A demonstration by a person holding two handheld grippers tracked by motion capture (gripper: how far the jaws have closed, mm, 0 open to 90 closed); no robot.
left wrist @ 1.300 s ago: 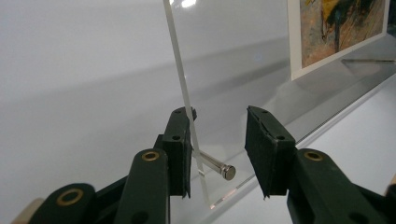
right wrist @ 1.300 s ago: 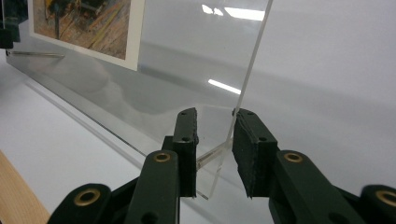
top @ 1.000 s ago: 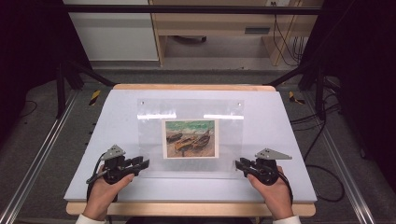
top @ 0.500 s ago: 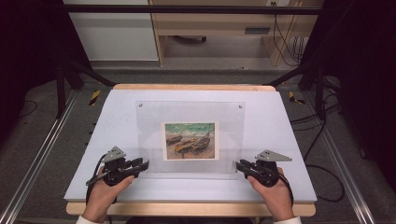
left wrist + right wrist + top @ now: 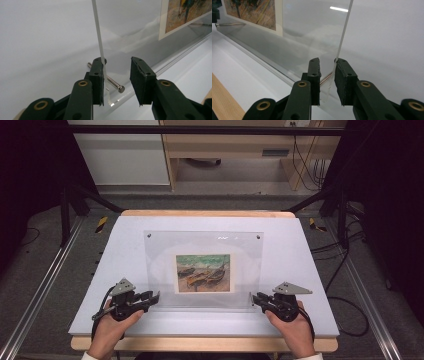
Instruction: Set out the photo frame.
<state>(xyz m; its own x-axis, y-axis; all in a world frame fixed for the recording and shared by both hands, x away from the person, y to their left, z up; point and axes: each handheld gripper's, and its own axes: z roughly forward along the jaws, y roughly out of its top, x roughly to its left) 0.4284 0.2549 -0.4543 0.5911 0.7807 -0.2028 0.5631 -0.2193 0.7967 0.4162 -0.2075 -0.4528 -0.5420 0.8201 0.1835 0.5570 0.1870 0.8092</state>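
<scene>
A clear acrylic sheet with a boat picture behind it stands tilted on its near edge on the white table. My left gripper is at its lower left corner. In the left gripper view the sheet's edge leans on one pad, and the other pad stands well apart. A metal pin pokes out below. My right gripper is at the lower right corner. Its jaws straddle the sheet's edge with a narrow gap, and only one pad touches it.
The white table top has a wooden front edge just behind my hands. Metal rails run along both sides. A cabinet and cables stand on the floor beyond the table.
A bright glare band across the sheet's upper part has gone, so the sheet has tilted slightly. Both hands stay at the lower corners.
</scene>
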